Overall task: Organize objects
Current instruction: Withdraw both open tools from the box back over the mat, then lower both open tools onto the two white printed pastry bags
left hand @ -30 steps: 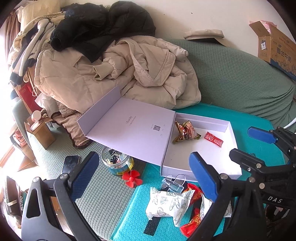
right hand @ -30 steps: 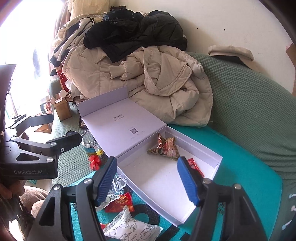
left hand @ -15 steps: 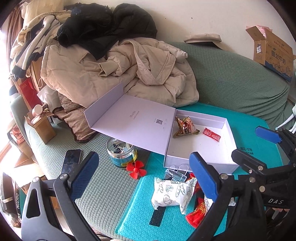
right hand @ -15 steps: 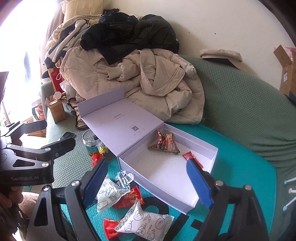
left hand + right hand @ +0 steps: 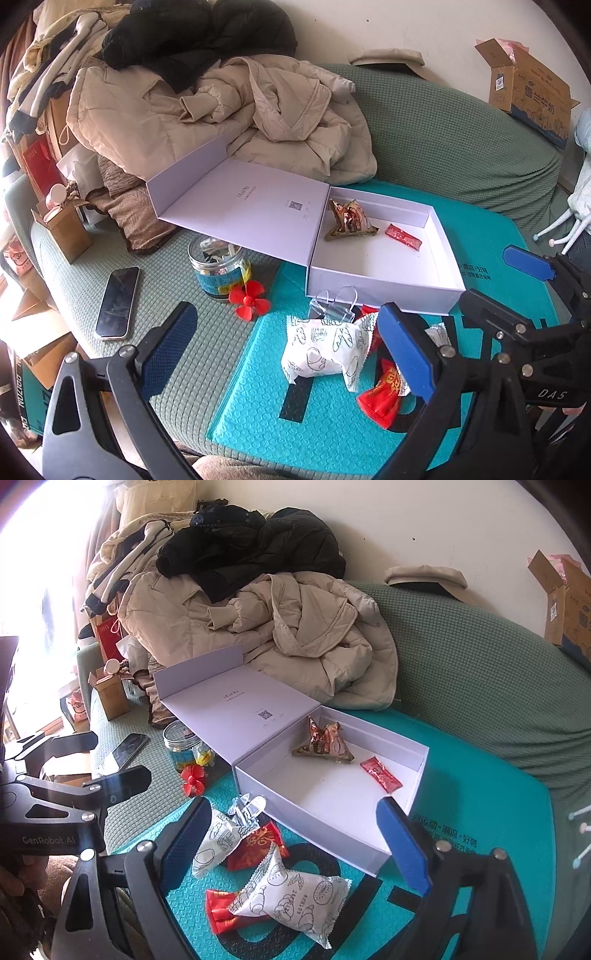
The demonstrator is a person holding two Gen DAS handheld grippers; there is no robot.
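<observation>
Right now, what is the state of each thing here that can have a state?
white box: lid open, two snacks inside.
glass jar: upright, partly under the lid.
phone: screen dark, lying flat.
cardboard carton: flaps open.
left gripper: fingers open, empty.
right gripper: fingers open, empty.

The right tongs (image 5: 295,842) are held wide apart with nothing between their blue pads, above a teal mat (image 5: 480,830) spread on a green sofa (image 5: 480,683). An open white box (image 5: 325,812) is seen on the mat, with a crumpled foil wrapper (image 5: 323,742) and a red sachet (image 5: 380,774) lying apart inside it. In front of the box, two white snack packets (image 5: 295,897) and red packets (image 5: 255,845) are clustered beside a clear clip (image 5: 247,808). The left tongs (image 5: 85,760) are seen at the left edge, open.
</observation>
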